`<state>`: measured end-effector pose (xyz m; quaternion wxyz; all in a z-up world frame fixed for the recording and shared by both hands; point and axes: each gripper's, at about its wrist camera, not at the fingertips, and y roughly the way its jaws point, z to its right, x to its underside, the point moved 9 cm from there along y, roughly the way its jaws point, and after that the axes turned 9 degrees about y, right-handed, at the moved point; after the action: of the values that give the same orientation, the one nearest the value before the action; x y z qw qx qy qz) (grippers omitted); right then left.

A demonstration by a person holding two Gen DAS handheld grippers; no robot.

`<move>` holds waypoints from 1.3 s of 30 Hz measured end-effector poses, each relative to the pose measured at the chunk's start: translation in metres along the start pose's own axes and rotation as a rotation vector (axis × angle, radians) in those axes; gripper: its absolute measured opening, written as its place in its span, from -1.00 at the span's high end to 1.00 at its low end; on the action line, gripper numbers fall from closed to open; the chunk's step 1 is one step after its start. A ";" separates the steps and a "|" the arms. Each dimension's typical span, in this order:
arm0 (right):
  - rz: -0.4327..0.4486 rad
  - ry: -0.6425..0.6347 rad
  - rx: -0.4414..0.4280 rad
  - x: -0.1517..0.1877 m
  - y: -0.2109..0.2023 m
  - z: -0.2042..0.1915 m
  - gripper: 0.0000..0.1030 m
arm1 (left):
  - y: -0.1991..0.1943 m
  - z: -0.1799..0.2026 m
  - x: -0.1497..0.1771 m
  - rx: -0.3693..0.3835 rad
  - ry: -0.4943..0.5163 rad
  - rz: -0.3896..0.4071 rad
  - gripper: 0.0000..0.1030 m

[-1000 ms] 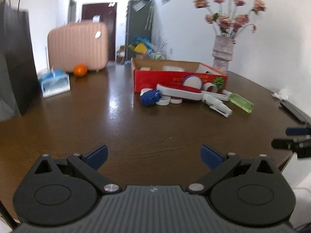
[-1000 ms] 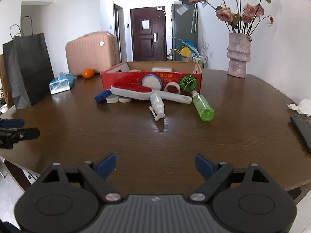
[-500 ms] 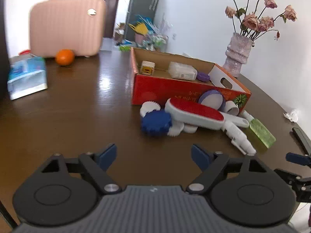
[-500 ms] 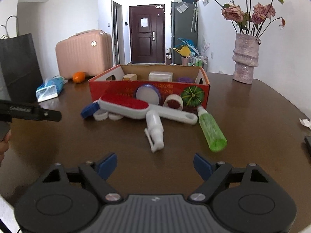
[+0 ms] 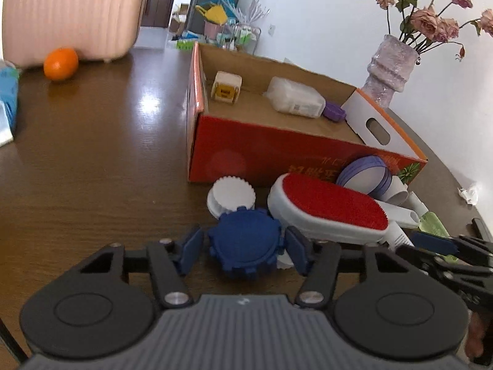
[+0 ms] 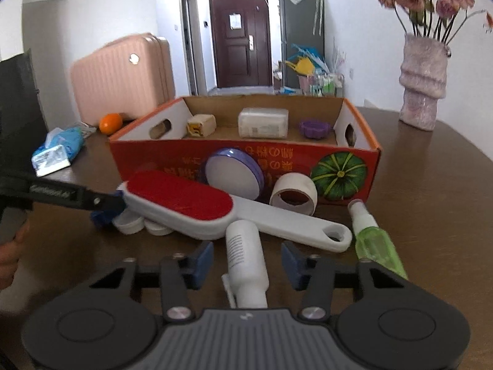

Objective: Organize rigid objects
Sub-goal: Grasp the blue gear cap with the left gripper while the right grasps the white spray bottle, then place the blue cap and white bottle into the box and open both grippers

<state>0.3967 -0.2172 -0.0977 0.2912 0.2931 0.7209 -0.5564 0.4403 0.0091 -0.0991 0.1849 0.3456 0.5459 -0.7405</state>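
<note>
Behind the lint brush (image 6: 181, 205), white caps (image 6: 129, 223) half hidden, bottle (image 6: 245, 266) base cut off

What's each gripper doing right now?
Left gripper: closing around the blue cap, contact unclear.
Right gripper: closing around the white bottle, not yet gripping.

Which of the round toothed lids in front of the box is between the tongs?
The blue lid. It sits between the left tongs, whose jaws have just been closing around it. The white lid lies farther off, nearer the red box.
</note>
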 end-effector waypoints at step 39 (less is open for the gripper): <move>0.166 -0.010 0.004 0.046 -0.168 -0.002 0.49 | -0.192 0.070 0.076 -0.062 0.068 0.236 -0.06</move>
<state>0.2412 -0.2462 -0.0255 0.3394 0.3499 0.6917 -0.5329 0.2413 0.0160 -0.0108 0.2627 0.4263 0.5301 -0.6843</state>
